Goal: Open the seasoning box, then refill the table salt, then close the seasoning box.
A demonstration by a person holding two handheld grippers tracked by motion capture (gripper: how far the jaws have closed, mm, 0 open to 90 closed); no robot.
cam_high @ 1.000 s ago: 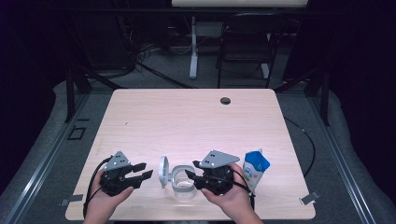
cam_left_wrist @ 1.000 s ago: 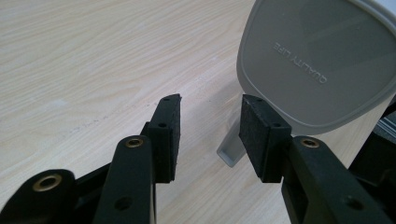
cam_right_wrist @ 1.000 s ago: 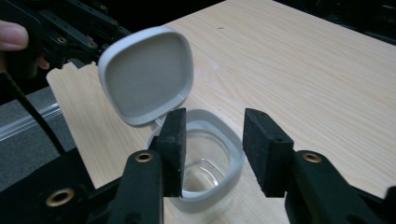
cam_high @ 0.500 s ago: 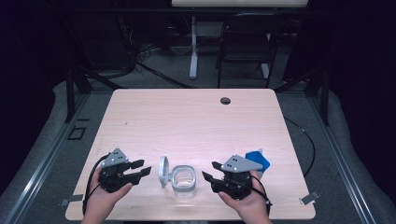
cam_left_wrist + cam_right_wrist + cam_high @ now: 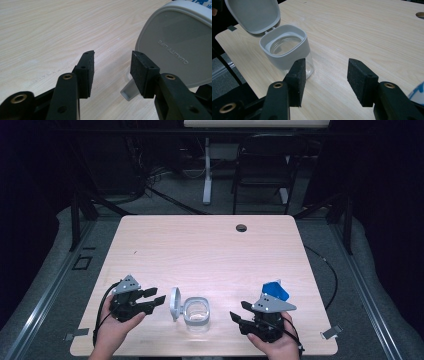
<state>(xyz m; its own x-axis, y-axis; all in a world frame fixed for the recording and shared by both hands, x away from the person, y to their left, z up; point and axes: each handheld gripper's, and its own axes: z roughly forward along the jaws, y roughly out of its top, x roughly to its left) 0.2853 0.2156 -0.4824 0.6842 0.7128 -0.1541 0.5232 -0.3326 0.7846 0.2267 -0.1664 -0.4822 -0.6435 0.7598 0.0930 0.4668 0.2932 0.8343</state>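
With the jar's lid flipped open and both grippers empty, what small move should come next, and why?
Probably swing the right gripper back to the blue-and-white carton behind it: the jar stands open, nothing lies between either gripper's open jaws, and the carton is untouched.

On the worktop a clear jar stands with its grey lid flipped open. The left gripper, just left of the jar, and the right gripper, to its right, have both just been opening, nothing between them. A blue-and-white carton lies farther right.
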